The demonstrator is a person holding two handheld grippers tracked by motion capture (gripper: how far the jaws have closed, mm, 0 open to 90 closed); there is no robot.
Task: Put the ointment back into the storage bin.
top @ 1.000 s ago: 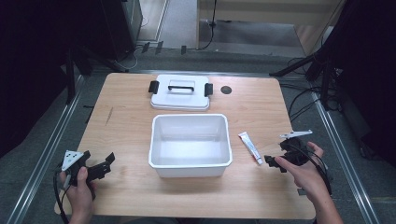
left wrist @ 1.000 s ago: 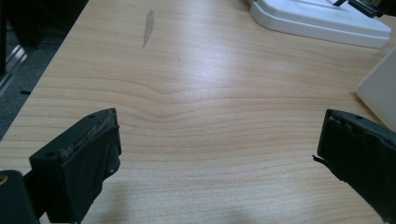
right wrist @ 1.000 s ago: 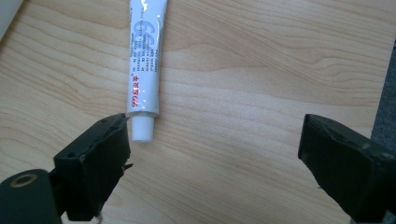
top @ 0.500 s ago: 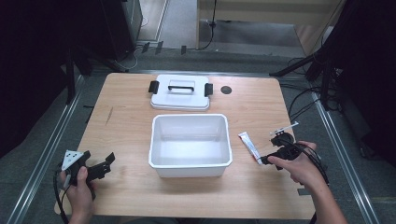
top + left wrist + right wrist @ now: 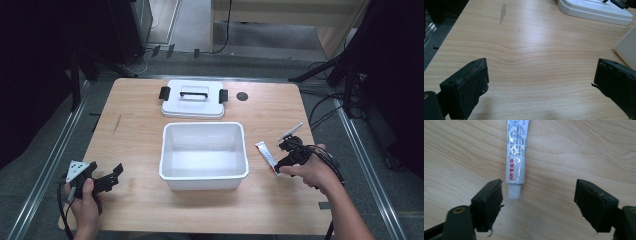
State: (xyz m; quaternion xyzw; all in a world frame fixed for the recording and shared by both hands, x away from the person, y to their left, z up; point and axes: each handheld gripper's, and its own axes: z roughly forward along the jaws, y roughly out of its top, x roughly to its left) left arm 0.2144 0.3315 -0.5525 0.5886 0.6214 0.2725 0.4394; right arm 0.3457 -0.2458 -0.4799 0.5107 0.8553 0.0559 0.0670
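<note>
A small white tube (image 5: 266, 156) with red and blue print lies flat on the wooden table (image 5: 140, 120), just right of an empty white bin (image 5: 204, 125). My right gripper (image 5: 281, 156) is low over the table at the tube's capped end. In the right gripper view the tube (image 5: 516, 152) points at me, its white cap close beside one jaw. The right gripper (image 5: 539, 195) is open; its jaws have just been closing and do not touch the tube. My left gripper (image 5: 114, 176) rests near the table's front left, and in its own view the left gripper (image 5: 540, 77) is open over bare wood.
The bin's white lid (image 5: 192, 100) with a black handle and black side clips lies flat behind the bin; its edge (image 5: 596, 10) appears in the left gripper view. A small dark round spot (image 5: 242, 96) marks the table beside the lid. Metal rails run along both table sides.
My right hand has slid left across the table up to the tube's near end. The left hand, bin and lid have stayed put.
</note>
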